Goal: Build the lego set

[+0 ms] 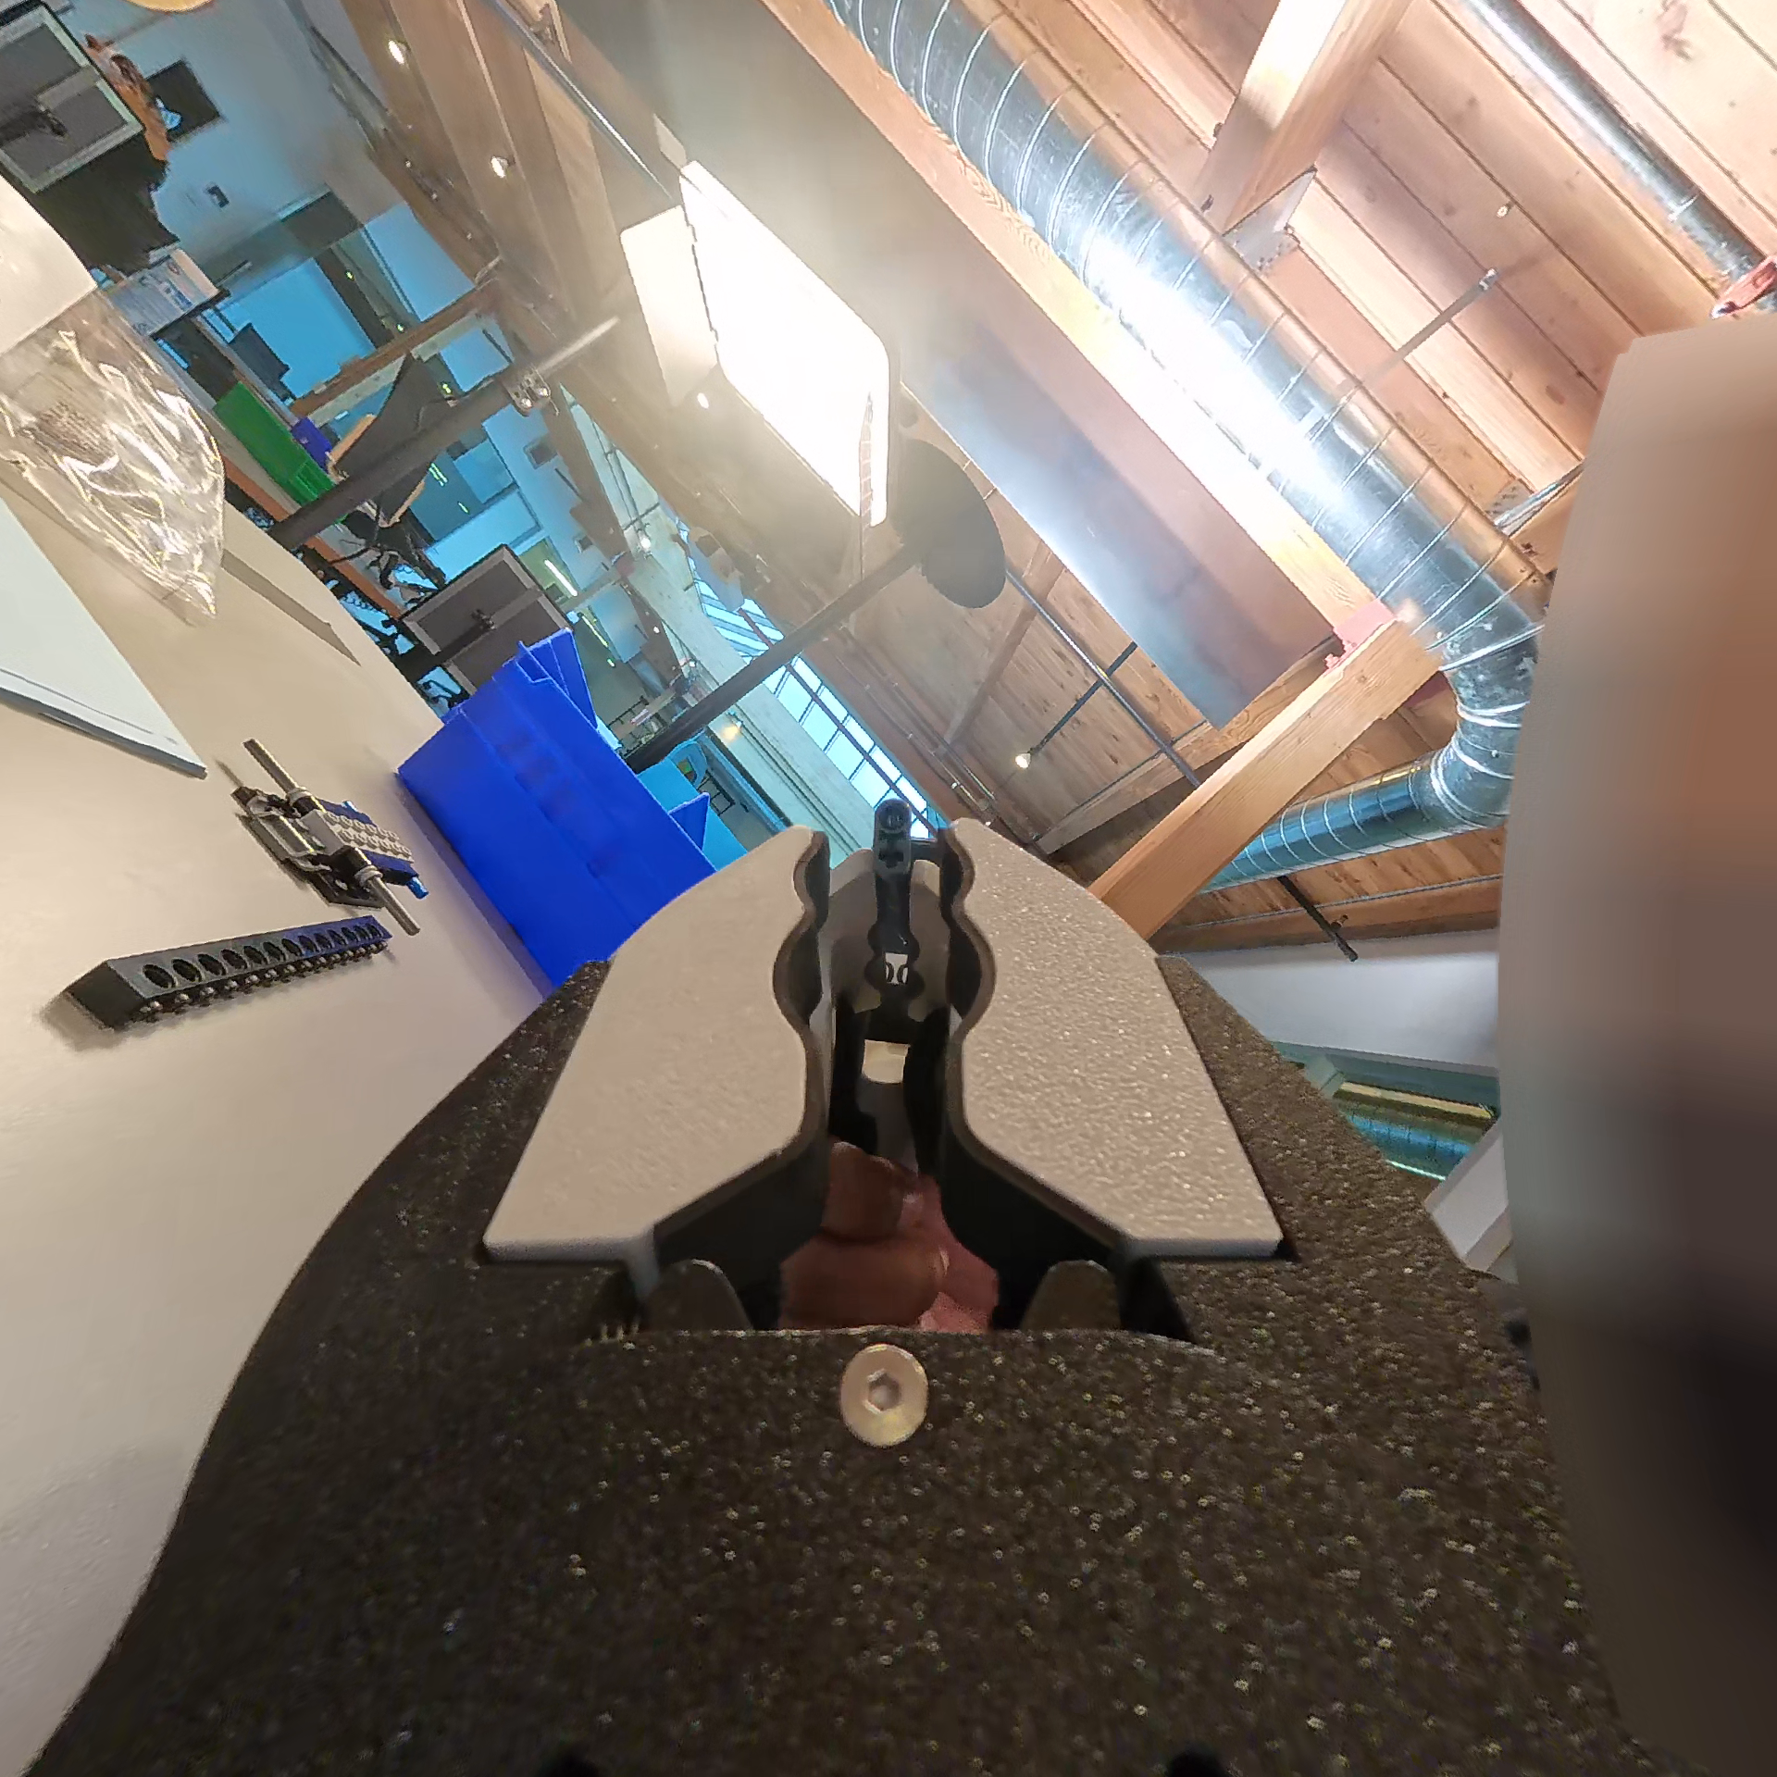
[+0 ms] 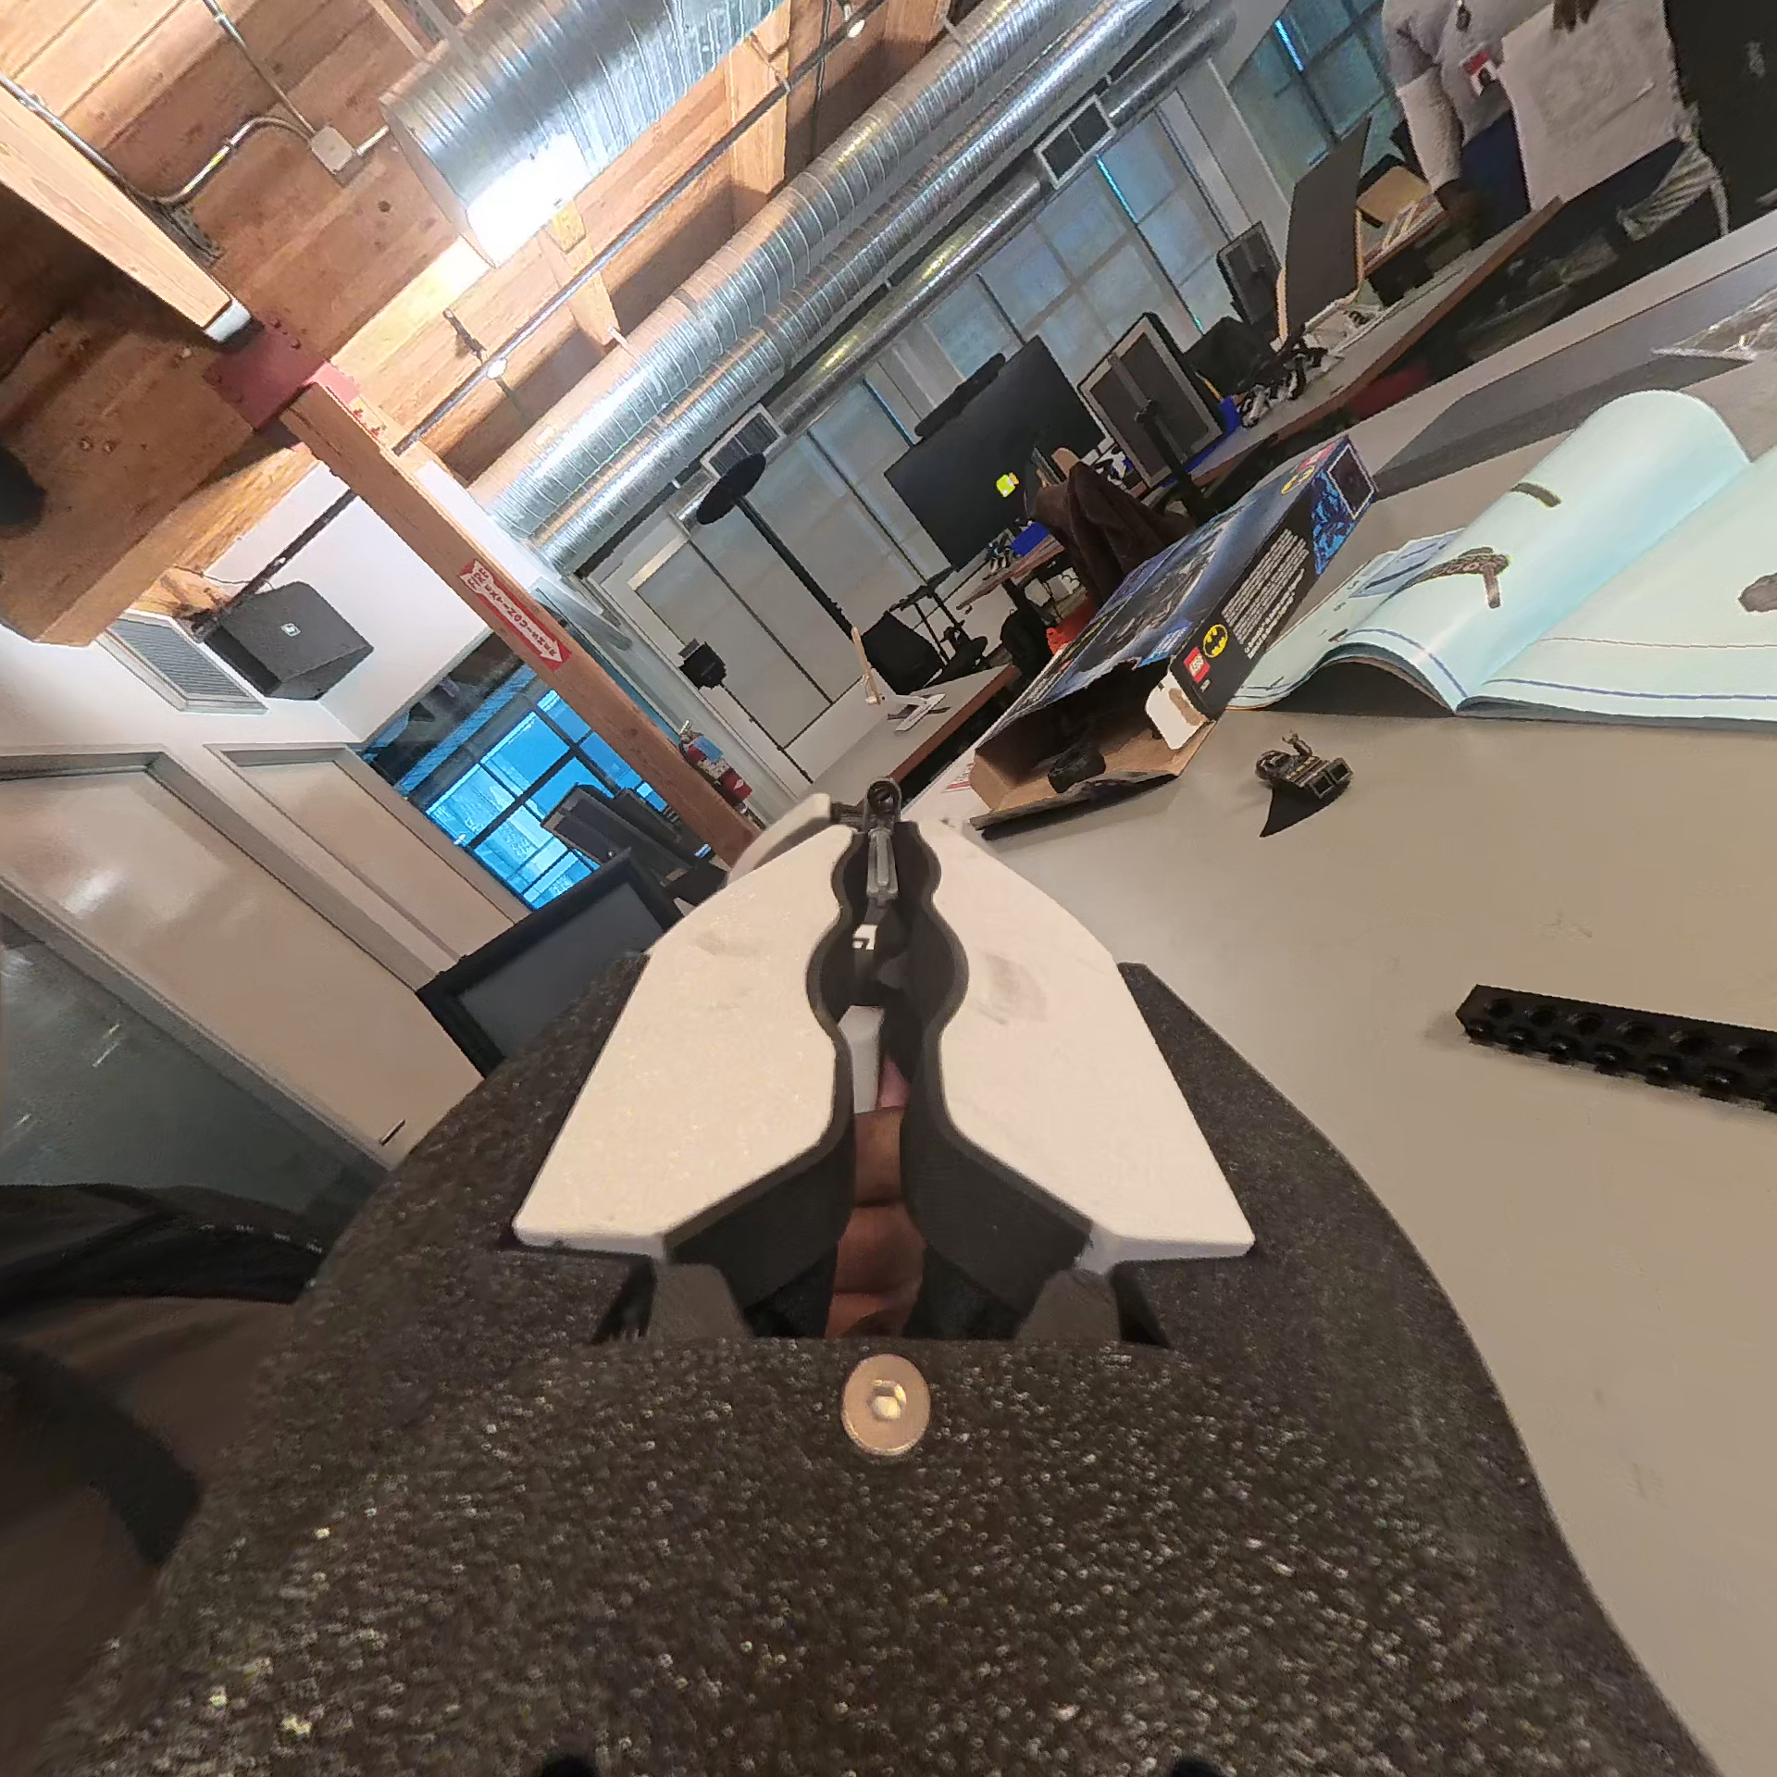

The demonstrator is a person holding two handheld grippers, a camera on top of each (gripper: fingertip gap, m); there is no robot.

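My left gripper (image 1: 887,846) is tilted up off the grey table (image 1: 144,1154) with its jaws apart. A thin black toy piece (image 1: 890,870) stands between its pads with a gap on each side, so they do not press it. Just behind it, a grey finger of my right gripper (image 1: 851,889) shows. In the right wrist view my right gripper (image 2: 880,851) is shut on that black piece (image 2: 882,800), which carries a grey pin (image 2: 877,873). A fingertip of the left gripper (image 2: 788,827) shows behind it.
On the table in the left view lie a long black holed beam (image 1: 231,966), a small blue and black assembly (image 1: 327,856), a blue bin (image 1: 548,827) and a clear bag (image 1: 106,452). The right view shows an open box (image 2: 1183,635), an open booklet (image 2: 1587,596), a small black build (image 2: 1303,769) and a black beam (image 2: 1625,1053). Left and right tips are no more than a few centimetres apart.
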